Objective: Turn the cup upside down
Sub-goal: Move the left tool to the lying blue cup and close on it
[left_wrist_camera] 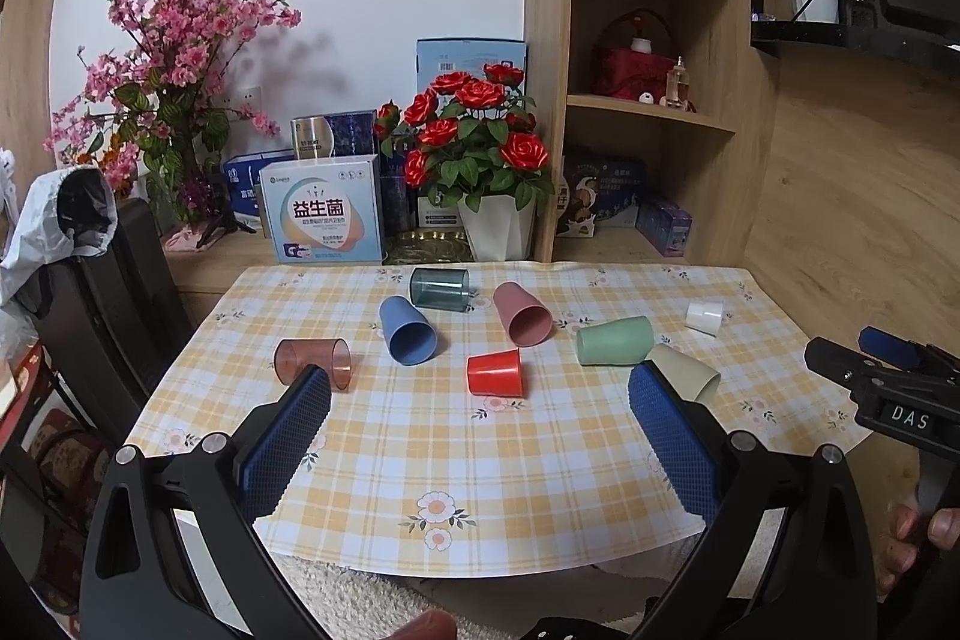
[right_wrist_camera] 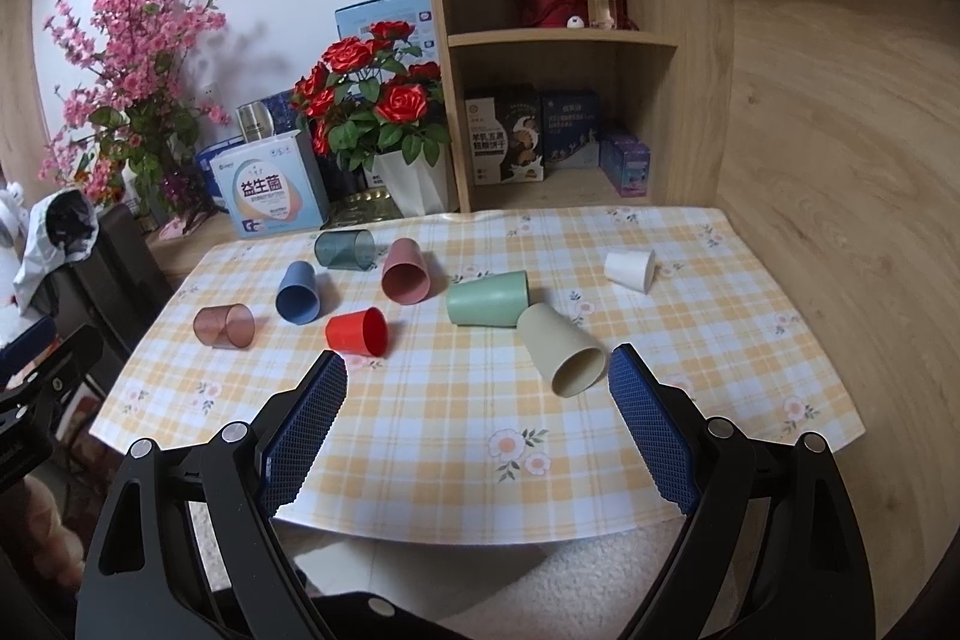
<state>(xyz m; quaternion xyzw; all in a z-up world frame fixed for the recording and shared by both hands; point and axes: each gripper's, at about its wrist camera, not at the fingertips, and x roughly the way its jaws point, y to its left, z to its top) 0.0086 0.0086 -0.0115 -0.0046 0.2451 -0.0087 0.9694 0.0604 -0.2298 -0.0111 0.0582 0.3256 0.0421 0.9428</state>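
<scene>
Several cups lie on their sides on the checked tablecloth (left_wrist_camera: 480, 454): a clear brown cup (left_wrist_camera: 313, 363), a blue cup (left_wrist_camera: 408, 329), a teal clear cup (left_wrist_camera: 440, 288), a pink cup (left_wrist_camera: 521, 313), a red cup (left_wrist_camera: 495, 373), a green cup (left_wrist_camera: 613, 340), a beige cup (left_wrist_camera: 684, 372) and a white cup (left_wrist_camera: 704, 318). My left gripper (left_wrist_camera: 480, 388) is open and empty above the table's front. My right gripper (right_wrist_camera: 477, 370) is open and empty; the beige cup (right_wrist_camera: 561, 349) lies just inside its right finger (right_wrist_camera: 651, 436). The red cup (right_wrist_camera: 358, 332) is ahead of its left finger.
A pot of red roses (left_wrist_camera: 480, 148), boxes (left_wrist_camera: 327, 211) and pink blossoms (left_wrist_camera: 174, 28) stand behind the table. A wooden shelf unit (left_wrist_camera: 648, 100) stands at the back right. A dark chair with a jacket (left_wrist_camera: 78, 244) is on the left. The right gripper shows at the right edge of the left wrist view (left_wrist_camera: 882, 376).
</scene>
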